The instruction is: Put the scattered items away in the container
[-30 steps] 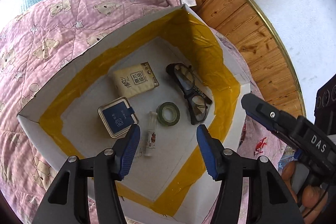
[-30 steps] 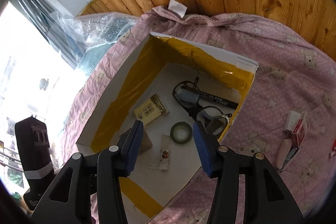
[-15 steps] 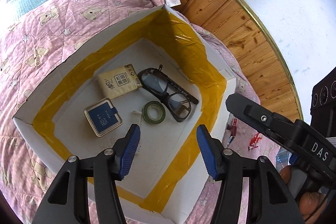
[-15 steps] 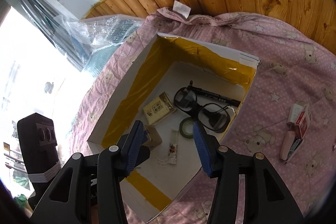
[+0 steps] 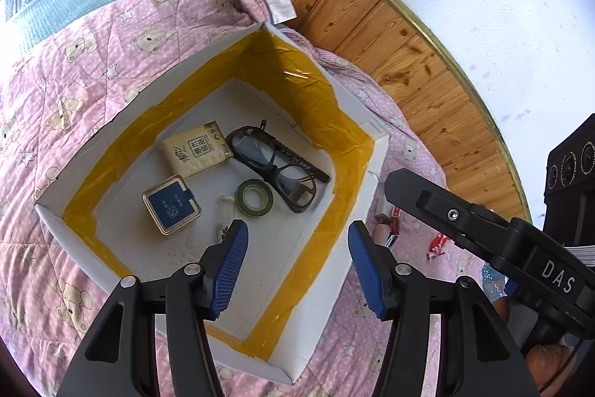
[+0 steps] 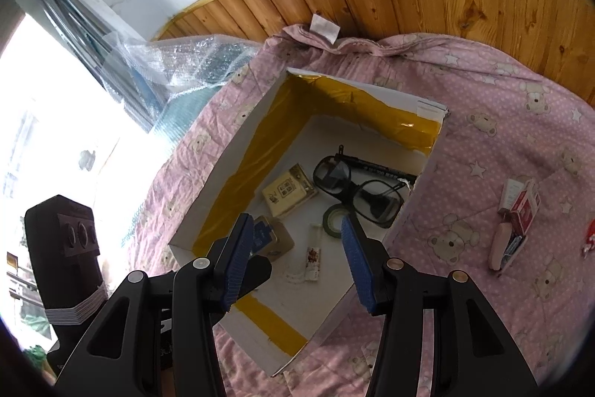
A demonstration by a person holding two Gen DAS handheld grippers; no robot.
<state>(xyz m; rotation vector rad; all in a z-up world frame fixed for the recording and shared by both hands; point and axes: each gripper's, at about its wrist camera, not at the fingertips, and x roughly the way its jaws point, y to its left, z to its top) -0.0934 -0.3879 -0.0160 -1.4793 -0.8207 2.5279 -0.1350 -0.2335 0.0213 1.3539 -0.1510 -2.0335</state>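
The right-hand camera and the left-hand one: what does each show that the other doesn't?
Only the right view shows the bright window and, clearly, the pink case and red-and-white packet lying on the quilt. Only the left view shows the whole blue-lidded tin and the right gripper from the side. Both show the box holding glasses, tissue pack and tape roll.

Left gripper: black frame, two fingers with ribbed blue pads, silver round screws on the arms.
Right gripper: same black frame, ribbed blue pads, silver screws; white "DAS" lettering on its side.
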